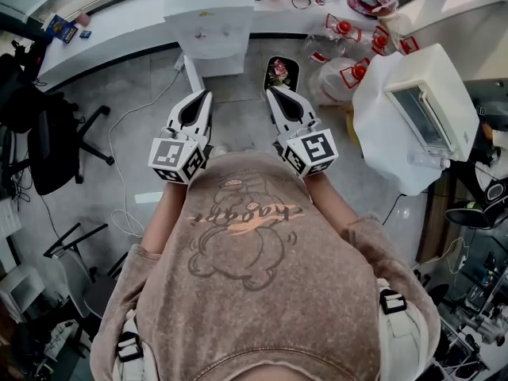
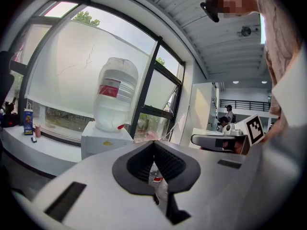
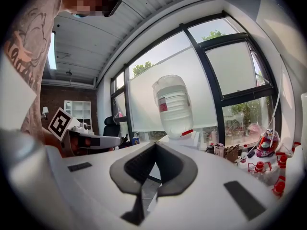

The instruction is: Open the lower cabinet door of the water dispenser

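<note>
Holding short of the water dispenser [image 1: 208,22].
Left gripper [image 1: 204,95] and right gripper [image 1: 272,90] both closed, empty, side by side facing it.

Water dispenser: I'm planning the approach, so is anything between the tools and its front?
Nothing visible blocks it. Only grey floor lies between the left tool, the right tool and the white bottle-topped water dispenser; a white cable trails near one corner.
</note>
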### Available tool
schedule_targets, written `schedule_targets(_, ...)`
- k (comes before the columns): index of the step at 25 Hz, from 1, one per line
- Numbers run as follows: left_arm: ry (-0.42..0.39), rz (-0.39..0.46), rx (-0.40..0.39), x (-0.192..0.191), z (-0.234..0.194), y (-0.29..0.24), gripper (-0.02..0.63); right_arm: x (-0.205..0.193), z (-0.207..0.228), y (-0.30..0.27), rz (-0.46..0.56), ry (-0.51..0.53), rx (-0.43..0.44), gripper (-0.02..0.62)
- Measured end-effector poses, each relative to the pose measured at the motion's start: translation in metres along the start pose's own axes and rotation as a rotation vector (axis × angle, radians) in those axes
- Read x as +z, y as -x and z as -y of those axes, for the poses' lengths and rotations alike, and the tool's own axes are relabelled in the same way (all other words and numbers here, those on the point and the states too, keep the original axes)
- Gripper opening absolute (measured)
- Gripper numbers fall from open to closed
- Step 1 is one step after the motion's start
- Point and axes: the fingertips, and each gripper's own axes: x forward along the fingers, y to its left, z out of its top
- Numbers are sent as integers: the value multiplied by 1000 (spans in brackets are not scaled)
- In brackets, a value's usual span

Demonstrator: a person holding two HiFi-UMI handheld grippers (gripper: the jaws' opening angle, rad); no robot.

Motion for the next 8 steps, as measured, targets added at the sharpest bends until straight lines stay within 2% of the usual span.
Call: schedule_targets(8, 7, -1, 11, -1, -1, -3, 17, -2, 3, -2, -6, -1, 0, 6)
